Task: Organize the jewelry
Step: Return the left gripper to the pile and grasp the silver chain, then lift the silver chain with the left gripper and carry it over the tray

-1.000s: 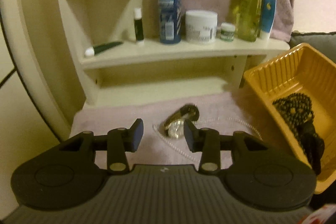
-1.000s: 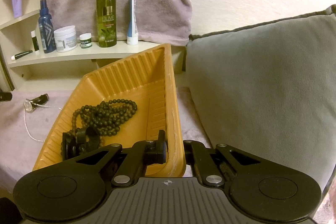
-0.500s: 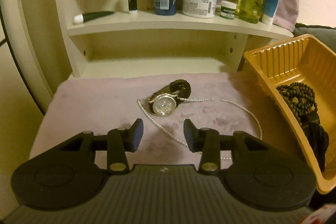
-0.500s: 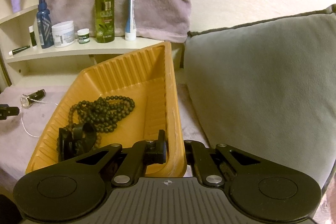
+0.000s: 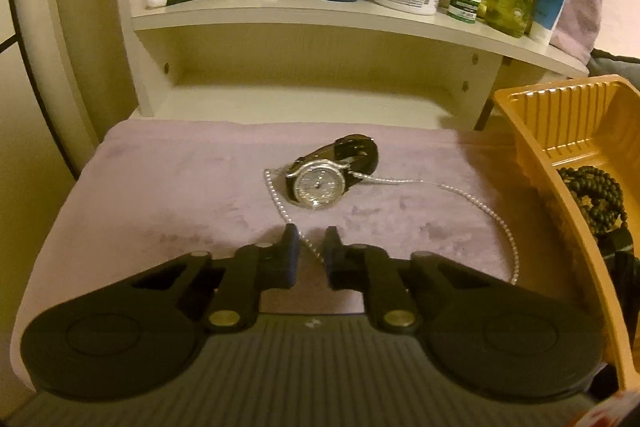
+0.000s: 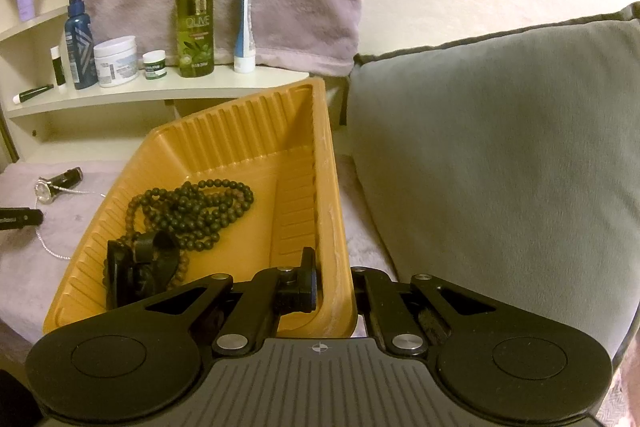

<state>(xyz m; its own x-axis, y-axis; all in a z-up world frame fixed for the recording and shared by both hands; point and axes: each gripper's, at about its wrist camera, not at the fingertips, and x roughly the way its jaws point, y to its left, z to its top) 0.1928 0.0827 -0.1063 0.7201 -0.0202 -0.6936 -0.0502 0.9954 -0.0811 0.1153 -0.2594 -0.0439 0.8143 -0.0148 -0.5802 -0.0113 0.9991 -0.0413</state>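
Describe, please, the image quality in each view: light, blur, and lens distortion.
Left wrist view: dim yellowish light, strong fisheye bending of the shelf, the watch fairly sharp, the left gripper slightly soft, dark rounded corners. Right wrist view: brighter, the orange tray clear, the cushion bulging from distortion, no glare.

Our right gripper (image 6: 335,281) is clamped on the near wall of the yellow tray (image 6: 326,163). Ahead to its left, dark beads (image 6: 200,209) lie inside. Farther left a watch (image 6: 50,187) rests on the mauve cloth (image 6: 24,267); a grey cushion (image 6: 496,163) stands to the right.
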